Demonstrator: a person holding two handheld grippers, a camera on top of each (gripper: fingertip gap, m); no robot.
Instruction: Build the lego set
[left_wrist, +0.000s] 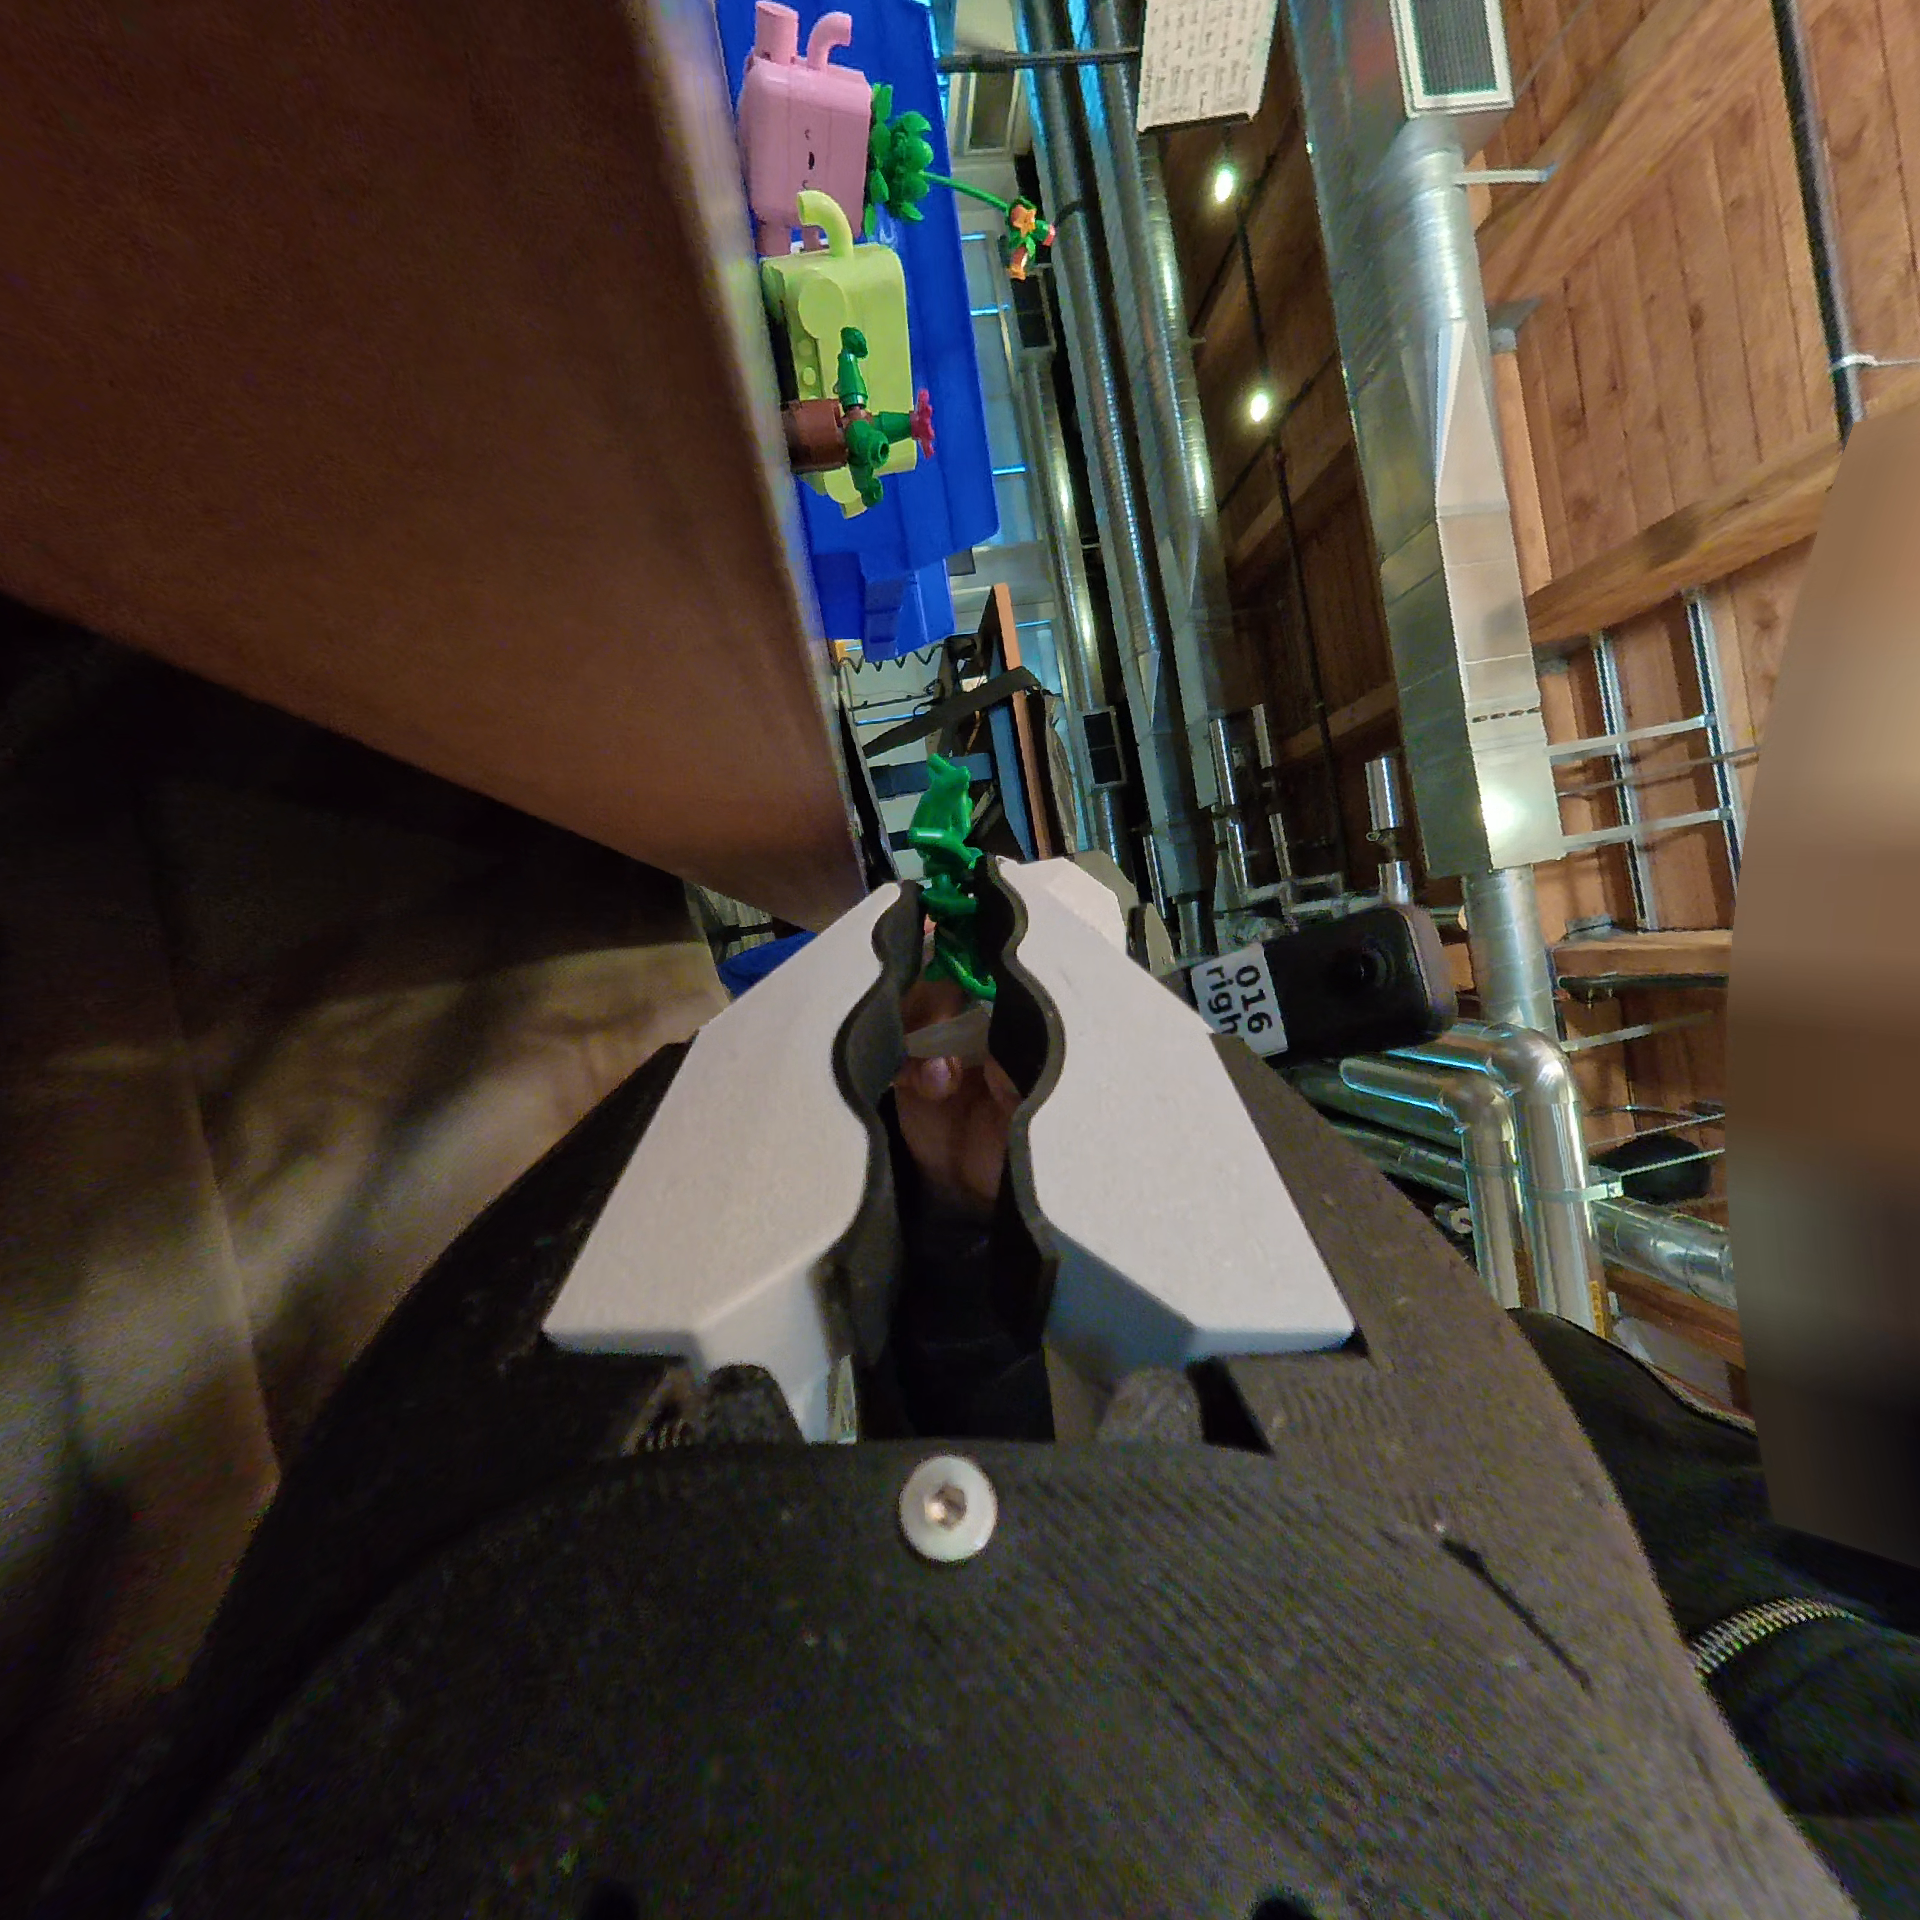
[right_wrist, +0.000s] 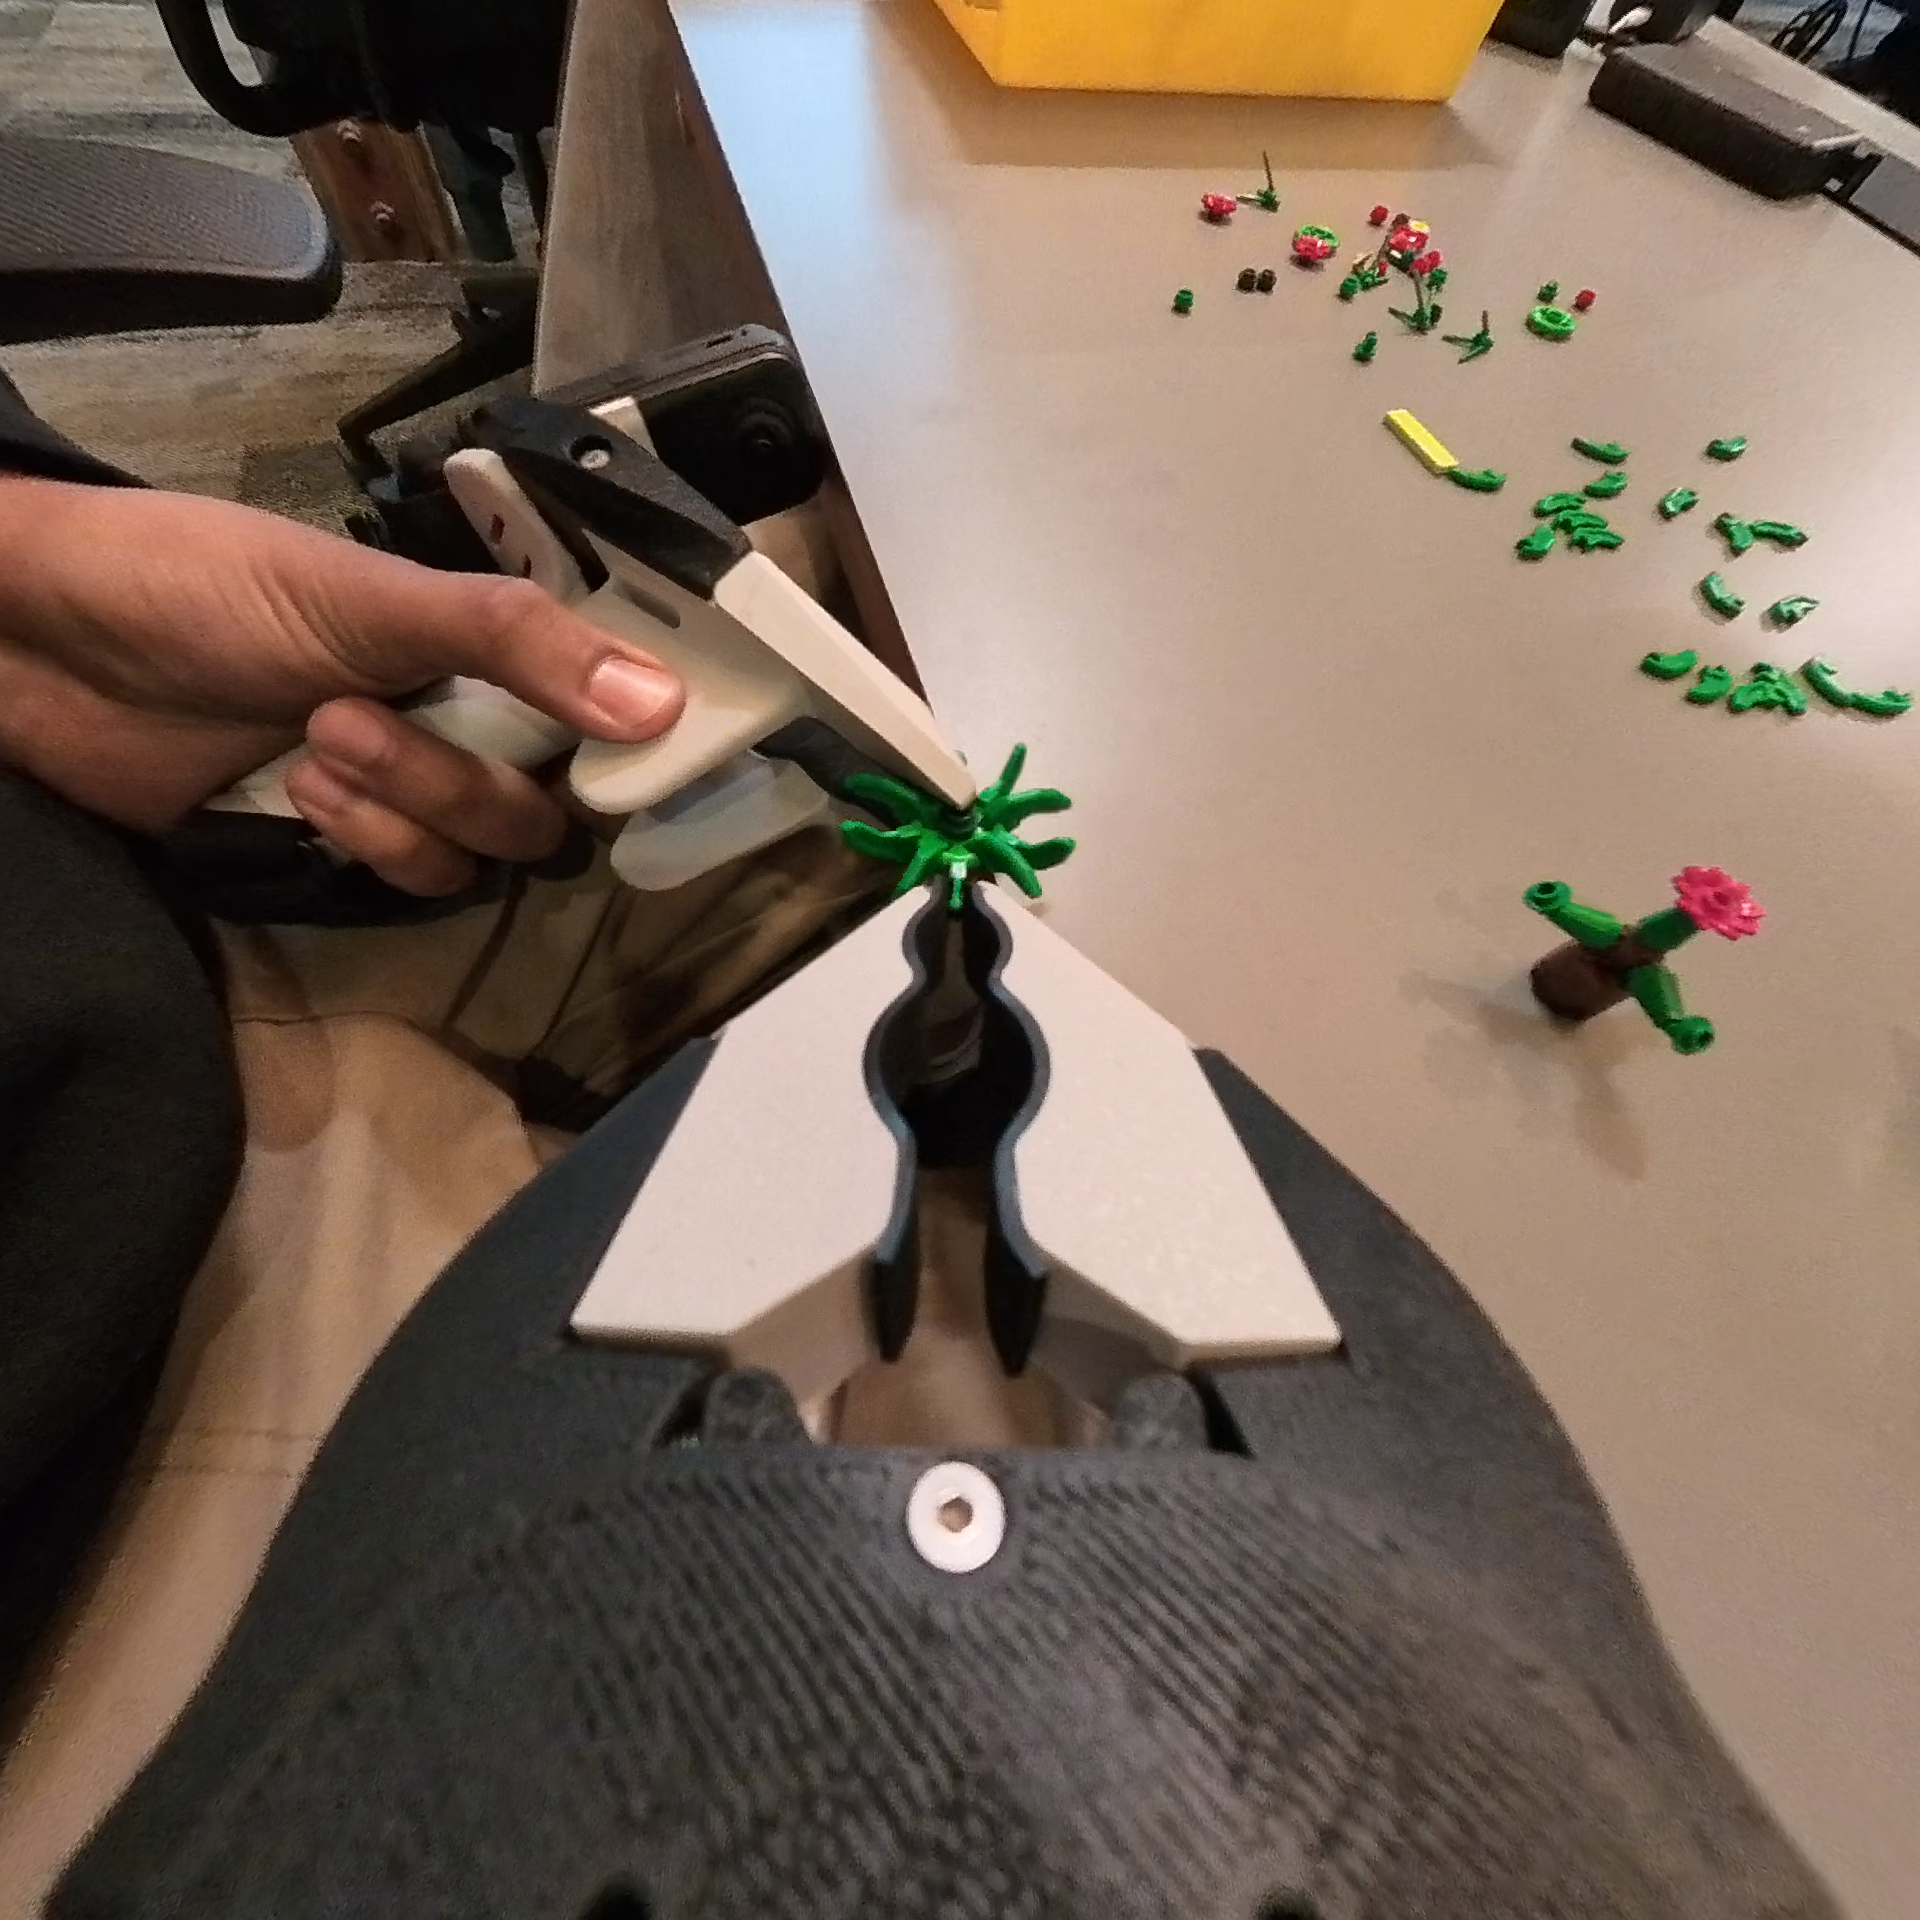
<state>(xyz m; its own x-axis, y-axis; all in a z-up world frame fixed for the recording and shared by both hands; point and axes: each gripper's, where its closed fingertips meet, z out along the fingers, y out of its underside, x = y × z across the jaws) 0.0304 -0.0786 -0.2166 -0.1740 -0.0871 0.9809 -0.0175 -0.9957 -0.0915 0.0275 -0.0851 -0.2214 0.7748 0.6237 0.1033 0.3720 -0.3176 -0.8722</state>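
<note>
A green leaf cluster hangs in the air just off the table's near edge, held between both grippers. My right gripper is shut on the small green stem under the cluster. My left gripper comes in from the left, held by a hand, with its tips shut on the cluster's centre. In the left wrist view my left gripper is shut on the green leaf cluster. The right gripper's camera body shows just behind it.
On the grey table lie a brown pot with green stems and a pink flower, several loose green leaves, small red flower pieces and a yellow flat piece. A yellow bin stands at the back. Pink and lime models show against blue. The tips of both grippers are at nearly the same place.
</note>
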